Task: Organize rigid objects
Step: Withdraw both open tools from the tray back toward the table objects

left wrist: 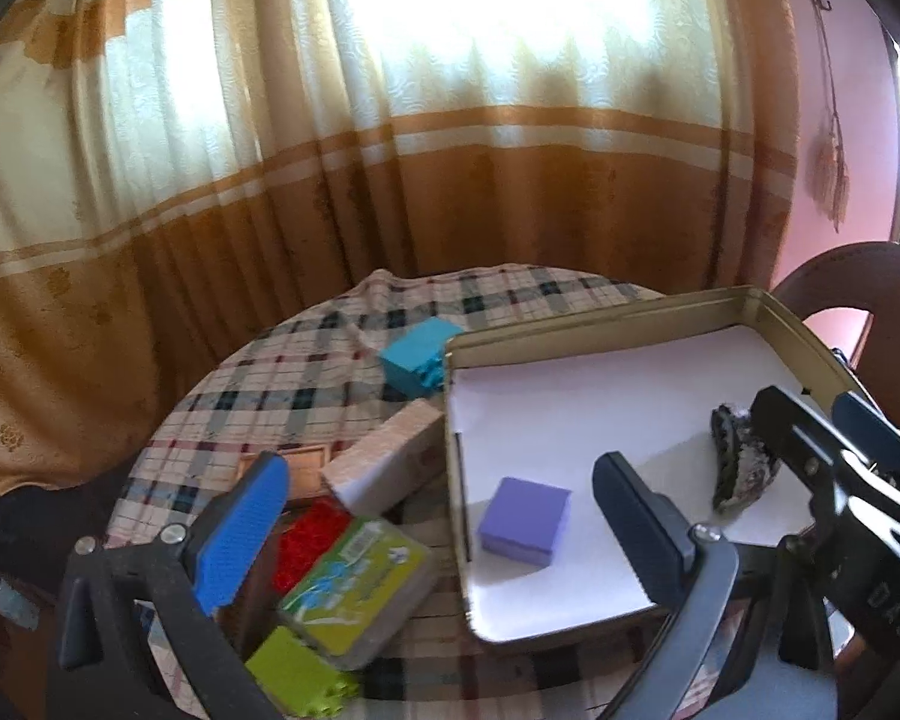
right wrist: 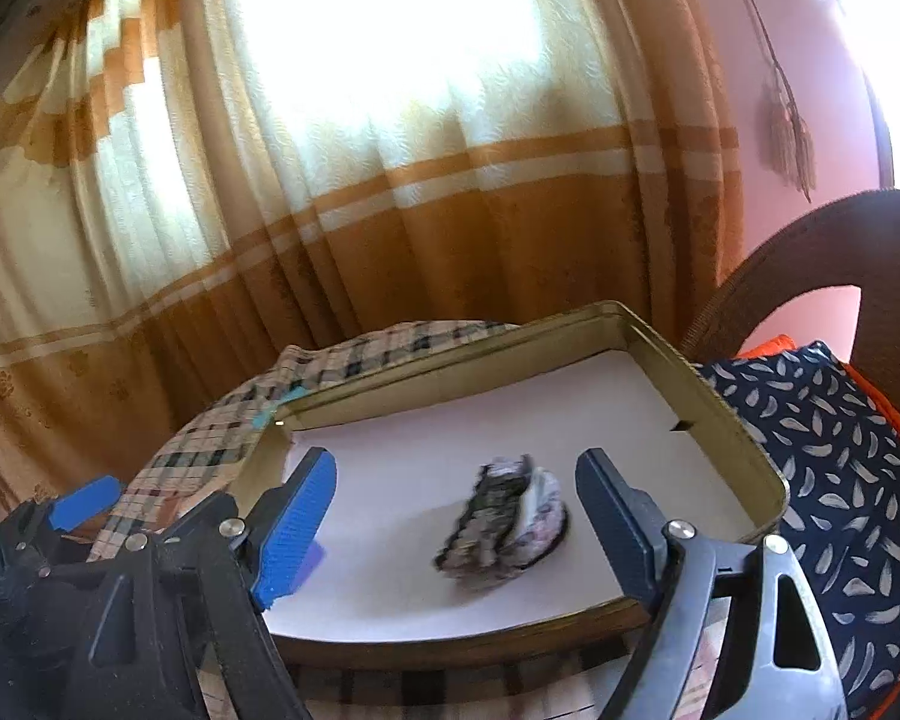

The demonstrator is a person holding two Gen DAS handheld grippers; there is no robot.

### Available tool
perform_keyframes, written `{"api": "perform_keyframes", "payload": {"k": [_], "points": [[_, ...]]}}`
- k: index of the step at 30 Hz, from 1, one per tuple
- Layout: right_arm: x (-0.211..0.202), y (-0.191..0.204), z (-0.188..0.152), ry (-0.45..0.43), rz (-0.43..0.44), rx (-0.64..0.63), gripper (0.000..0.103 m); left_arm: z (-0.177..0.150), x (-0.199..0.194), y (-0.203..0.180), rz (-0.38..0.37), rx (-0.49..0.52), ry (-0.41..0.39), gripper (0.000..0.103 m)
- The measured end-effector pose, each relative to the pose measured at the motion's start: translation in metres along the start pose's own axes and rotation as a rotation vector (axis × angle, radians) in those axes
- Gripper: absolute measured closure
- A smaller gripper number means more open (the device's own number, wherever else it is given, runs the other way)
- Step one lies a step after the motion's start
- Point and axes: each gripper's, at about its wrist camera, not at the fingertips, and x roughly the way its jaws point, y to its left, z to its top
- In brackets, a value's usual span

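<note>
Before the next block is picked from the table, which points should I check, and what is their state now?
1. Left gripper fingers open, nothing between them: ok.
2. Right gripper fingers open, not pressing the patterned object: ok.
3. Purple block lies flat inside the tin tray: ok.
4. Free space left in tray: ok.
5. Blue block, beige block, green block waiting on tablecloth: ok.
6. Red piece free to grasp: cannot tell, partly hidden.
</note>
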Motion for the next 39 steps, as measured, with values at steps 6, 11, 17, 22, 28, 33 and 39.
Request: {"api": "perform_keyframes", "payload": {"k": [6,11,17,22,28,33,39], "points": [[-0.017,0.016,-0.009,-0.059,0.012,-0.029,0.019,-0.014,-0.006,0.032,0.036,-0.053,-0.007,0.0],[-0.025,0.017,-0.021,-0.073,-0.015,-0.012,0.019,-0.034,-0.005,0.06,0.078,-0.108,0.02,0.0],[-0.027,0.02,-0.023,-0.077,-0.028,-0.018,0.019,-0.047,0.001,0.075,0.127,-0.143,0.054,0.0],[-0.033,0.026,-0.025,-0.111,-0.048,-0.045,0.019,-0.052,0.002,0.074,0.198,-0.121,0.04,0.0],[-0.037,0.041,-0.028,-0.134,-0.066,-0.109,0.019,-0.057,0.003,0.08,0.201,-0.132,0.044,0.0],[-0.039,0.048,-0.03,-0.153,-0.077,-0.156,0.019,-0.059,0.001,0.084,0.203,-0.142,0.043,0.0],[-0.038,0.047,-0.029,-0.144,-0.079,-0.153,0.019,-0.061,0.0,0.088,0.195,-0.159,0.048,0.0]]}}
